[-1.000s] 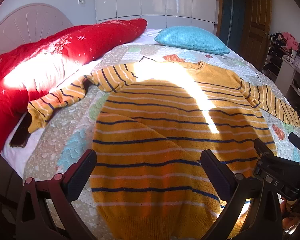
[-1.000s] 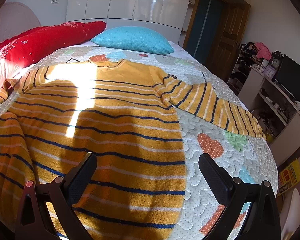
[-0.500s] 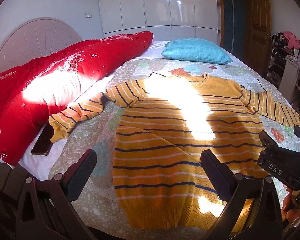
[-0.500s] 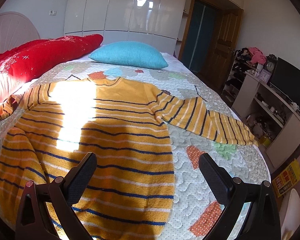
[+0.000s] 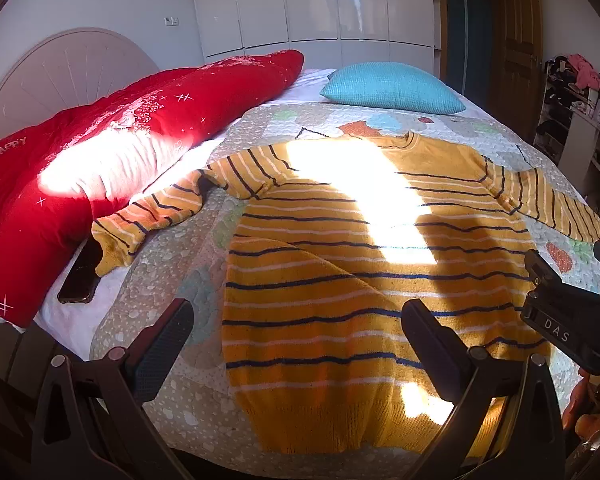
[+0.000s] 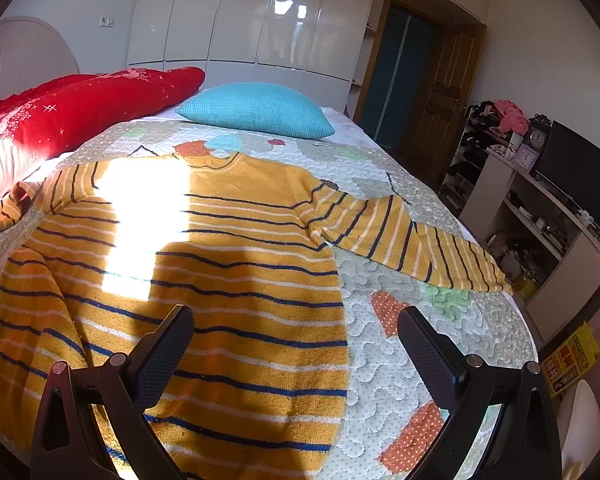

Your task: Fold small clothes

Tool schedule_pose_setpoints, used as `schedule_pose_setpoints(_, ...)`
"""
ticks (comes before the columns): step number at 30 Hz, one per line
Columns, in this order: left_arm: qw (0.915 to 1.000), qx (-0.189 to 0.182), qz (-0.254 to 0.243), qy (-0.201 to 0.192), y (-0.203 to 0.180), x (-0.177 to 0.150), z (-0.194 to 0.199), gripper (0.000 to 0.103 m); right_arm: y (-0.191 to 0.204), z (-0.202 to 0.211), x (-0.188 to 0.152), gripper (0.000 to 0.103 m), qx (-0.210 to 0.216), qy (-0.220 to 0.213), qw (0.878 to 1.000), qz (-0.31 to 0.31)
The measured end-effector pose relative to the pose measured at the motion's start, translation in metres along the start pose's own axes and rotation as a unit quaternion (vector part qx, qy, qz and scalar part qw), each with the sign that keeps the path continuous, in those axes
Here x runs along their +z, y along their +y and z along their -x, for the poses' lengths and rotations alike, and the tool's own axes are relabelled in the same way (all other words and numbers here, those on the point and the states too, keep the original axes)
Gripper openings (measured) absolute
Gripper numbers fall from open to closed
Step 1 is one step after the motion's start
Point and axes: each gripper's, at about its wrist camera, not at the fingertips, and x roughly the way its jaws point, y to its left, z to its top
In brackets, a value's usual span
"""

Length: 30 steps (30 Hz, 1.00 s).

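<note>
Sweater [image 5: 364,248]: we see it spread flat on the quilt [image 5: 172,256], sleeves out.
Left gripper [image 5: 296,340]: ours, fingers wide apart, holding nothing, above the hem.
Right gripper [image 6: 296,344]: likewise wide apart, empty, over the sweater's right edge.

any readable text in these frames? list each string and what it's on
"DAS" – label on the right gripper, seen from the left wrist view.
"HAPPY" – white print on the red duvet.
Yellow sign on the floor by the bed: red characters, too blurred to read.
Clocks on the shelf: numerals too small.
</note>
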Motion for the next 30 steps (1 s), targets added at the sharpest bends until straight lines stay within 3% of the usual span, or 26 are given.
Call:
schedule_pose_setpoints(18, 0.9997, -0.018, 0.001, 0.014, -0.001, -0.002, -0.008, 0.103, -0.011, 0.004, -0.001, 0.103, -0.021, -0.033, 0.999, -0.022)
schedule_pose_setpoints(23, 0.9997, -0.021, 0.001, 0.015, -0.002, -0.003, -0.01, 0.103, -0.013, -0.001, -0.002, 0.103, 0.027, -0.017, 0.999, -0.031)
schedule_pose_setpoints(30, 0.9995, -0.026, -0.003, 0.015, -0.004, -0.004, -0.011, 0.103, 0.007, -0.002, -0.006, 0.097, 0.056, -0.003, 0.998, -0.001)
